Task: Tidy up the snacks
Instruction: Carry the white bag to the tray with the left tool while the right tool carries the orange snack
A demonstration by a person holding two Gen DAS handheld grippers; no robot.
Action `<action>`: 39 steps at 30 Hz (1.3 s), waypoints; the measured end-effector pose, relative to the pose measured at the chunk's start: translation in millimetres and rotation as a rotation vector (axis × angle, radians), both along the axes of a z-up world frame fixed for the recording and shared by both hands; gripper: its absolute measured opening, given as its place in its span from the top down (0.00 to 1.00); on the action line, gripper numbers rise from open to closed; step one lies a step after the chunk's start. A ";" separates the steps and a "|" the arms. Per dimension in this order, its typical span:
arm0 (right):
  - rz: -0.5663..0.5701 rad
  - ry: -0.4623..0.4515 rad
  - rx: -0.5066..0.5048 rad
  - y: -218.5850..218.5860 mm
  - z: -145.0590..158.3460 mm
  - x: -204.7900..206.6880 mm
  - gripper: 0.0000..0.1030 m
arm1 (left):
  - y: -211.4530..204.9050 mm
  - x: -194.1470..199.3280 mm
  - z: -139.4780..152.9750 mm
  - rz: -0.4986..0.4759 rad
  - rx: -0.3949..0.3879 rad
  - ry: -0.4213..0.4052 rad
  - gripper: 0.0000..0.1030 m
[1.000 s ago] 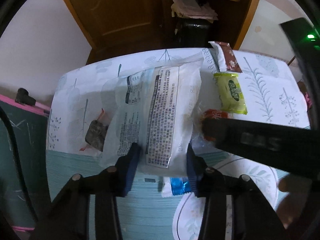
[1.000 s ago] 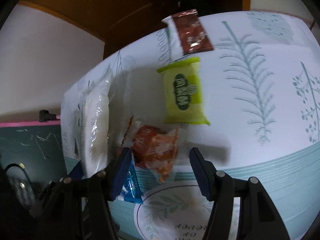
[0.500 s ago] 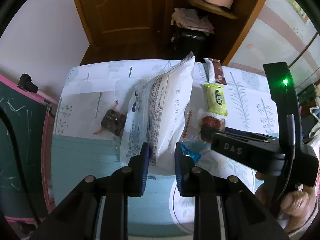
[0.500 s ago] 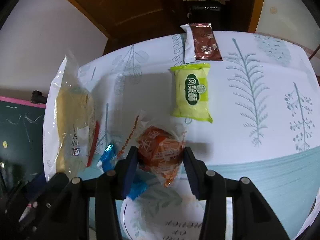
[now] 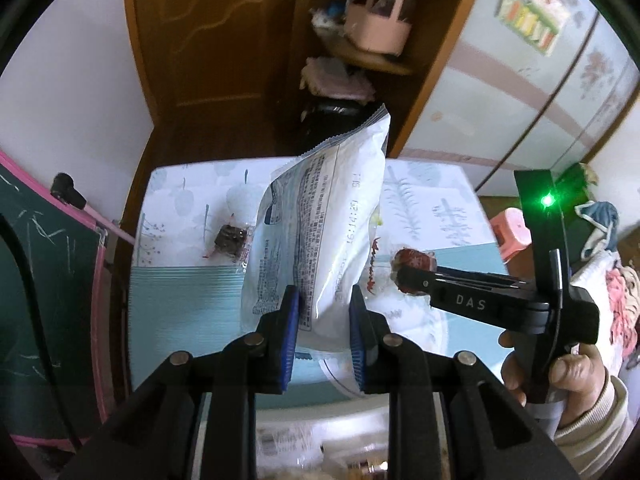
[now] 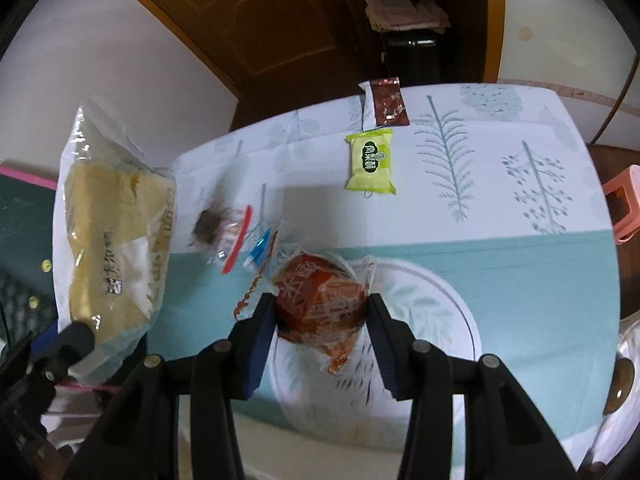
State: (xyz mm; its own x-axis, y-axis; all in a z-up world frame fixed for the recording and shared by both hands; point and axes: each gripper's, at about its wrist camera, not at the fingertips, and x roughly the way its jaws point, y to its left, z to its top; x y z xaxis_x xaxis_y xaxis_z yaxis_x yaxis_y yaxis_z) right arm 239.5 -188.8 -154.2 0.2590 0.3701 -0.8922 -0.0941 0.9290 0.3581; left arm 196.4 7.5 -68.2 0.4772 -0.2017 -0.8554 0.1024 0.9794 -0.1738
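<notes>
both snacks (image 5: 320,240) now aloft in claws (image 5: 324,316)

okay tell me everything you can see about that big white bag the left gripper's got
The big white bag is a puffy plastic snack bag with a crimped top edge. Its back is white, with blocks of small print and a printed date code; the right wrist view shows a clear front with pale yellow contents. The left gripper pinches its lower end between blue pads, holding it upright, lifted above the table. Only the pads touch it.
</notes>
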 end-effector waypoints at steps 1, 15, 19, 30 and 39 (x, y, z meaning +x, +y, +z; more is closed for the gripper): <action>-0.002 -0.006 0.005 -3.2 6.9 -9.5 0.56 | 2.3 -10.4 9.3 -0.008 -0.006 -0.013 0.80; 0.017 -0.143 -0.003 -0.6 113.5 -155.7 0.55 | 19.2 -143.2 84.7 -0.179 -0.030 -0.125 0.80; 0.011 -0.159 -0.016 2.8 126.7 -188.6 0.55 | 14.0 -173.6 84.7 -0.243 -0.017 -0.128 0.79; -0.010 -0.136 -0.102 10.4 118.9 -252.8 0.55 | 1.1 -216.1 54.3 -0.322 0.003 -0.024 0.79; -0.006 -0.096 -0.176 20.0 97.4 -280.1 0.55 | -4.2 -227.0 23.2 -0.350 0.048 0.067 0.79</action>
State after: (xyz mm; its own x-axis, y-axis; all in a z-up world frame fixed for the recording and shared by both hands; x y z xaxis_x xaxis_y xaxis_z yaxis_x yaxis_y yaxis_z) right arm -40.6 -168.8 -56.8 0.3476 0.2086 -0.9142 -0.1142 0.9771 0.1796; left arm -30.7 3.3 -45.1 0.3288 -0.3019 -0.8948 0.4231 0.8942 -0.1463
